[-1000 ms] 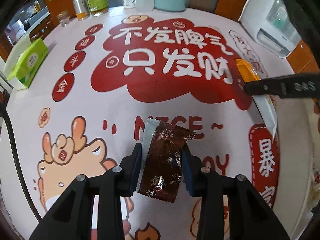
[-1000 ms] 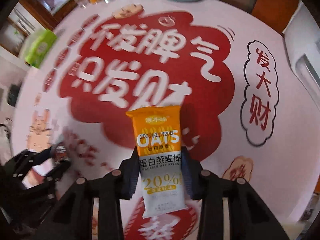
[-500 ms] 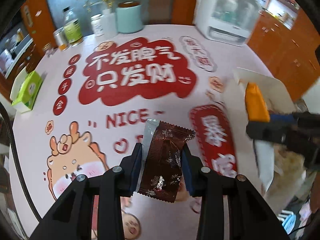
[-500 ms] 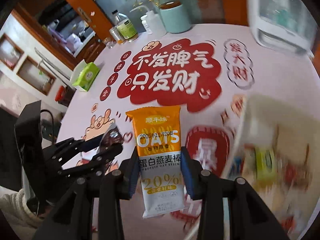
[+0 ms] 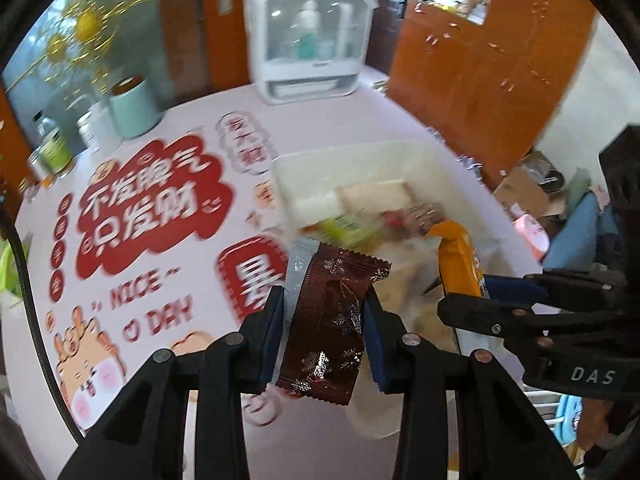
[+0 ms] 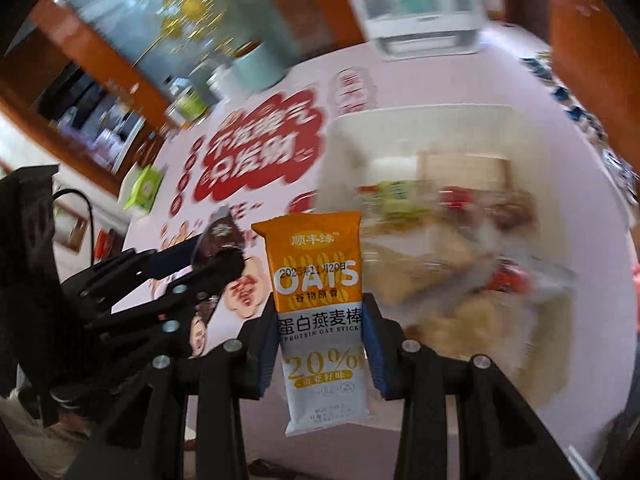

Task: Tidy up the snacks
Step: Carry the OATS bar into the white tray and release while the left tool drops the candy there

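Note:
My left gripper point(image 5: 324, 332) is shut on a brown snowflake-print snack packet point(image 5: 332, 320), held above the table near the left wall of a white plastic bin point(image 5: 352, 156). My right gripper point(image 6: 320, 340) is shut on an orange and white oat bar packet point(image 6: 320, 292), held near the bin point(image 6: 420, 114) at its left side. The bin holds several blurred snack packets. The right gripper point(image 5: 460, 300) with the oat bar point(image 5: 458, 260) shows in the left wrist view. The left gripper point(image 6: 224, 256) shows at the left of the right wrist view.
The table has a pink cloth with red Chinese lettering point(image 5: 152, 208). A white appliance point(image 5: 308, 40) stands at the back. A mint canister point(image 5: 134, 108) and bottles point(image 5: 52, 152) stand back left. A green tissue pack point(image 6: 144, 192) lies at the far left edge.
Both grippers have swung right with their packets, from over the red lettering to beside the white bin, which now fills the right of both views.

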Motion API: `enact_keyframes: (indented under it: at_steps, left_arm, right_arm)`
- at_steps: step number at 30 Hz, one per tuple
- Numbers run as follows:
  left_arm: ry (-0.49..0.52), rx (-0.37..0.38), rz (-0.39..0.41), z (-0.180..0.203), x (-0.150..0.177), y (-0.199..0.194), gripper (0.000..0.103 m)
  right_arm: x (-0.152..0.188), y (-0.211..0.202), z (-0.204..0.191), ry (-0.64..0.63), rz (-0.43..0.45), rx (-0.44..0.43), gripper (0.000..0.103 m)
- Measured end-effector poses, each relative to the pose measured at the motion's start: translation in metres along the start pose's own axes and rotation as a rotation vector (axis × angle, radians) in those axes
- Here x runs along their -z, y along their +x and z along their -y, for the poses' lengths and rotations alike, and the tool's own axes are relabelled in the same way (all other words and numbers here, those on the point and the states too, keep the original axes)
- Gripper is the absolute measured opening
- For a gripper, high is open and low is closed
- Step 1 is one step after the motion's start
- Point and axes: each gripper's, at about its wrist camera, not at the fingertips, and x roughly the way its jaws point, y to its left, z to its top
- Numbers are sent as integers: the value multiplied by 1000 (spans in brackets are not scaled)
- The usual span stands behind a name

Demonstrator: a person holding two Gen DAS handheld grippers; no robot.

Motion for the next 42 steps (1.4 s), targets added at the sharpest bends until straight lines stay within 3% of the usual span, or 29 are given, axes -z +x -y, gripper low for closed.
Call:
enact_keyframes:
  at_steps: [10,22,23,24,27,33,42]
  left_arm:
    - [17,-13,46,41,-46,9,36]
    - [-10,-87,56,44,-85,31,37]
    - [-12,-91,57,44,-86,32,42]
    - [-14,-97,50,42,-89,35,61]
    - [-42,-174,49,34,-91,40,86]
    - [-116,-134,15,13,-88,45,97]
    - [-132,-199,30,11,-75,33,97]
  right_arm:
    - [0,-50,58,144,138,102,40]
    - [-54,-56,65,82,212,181,43]
    - [-58,-55,66,79,215,188,43]
    - [-62,-53,66,78,218,196,43]
    - [-71,-44,69,85,203,197,45]
    - [-74,-39,78,104,202,192,63]
    - [-67,-36,70,79,203,153,63]
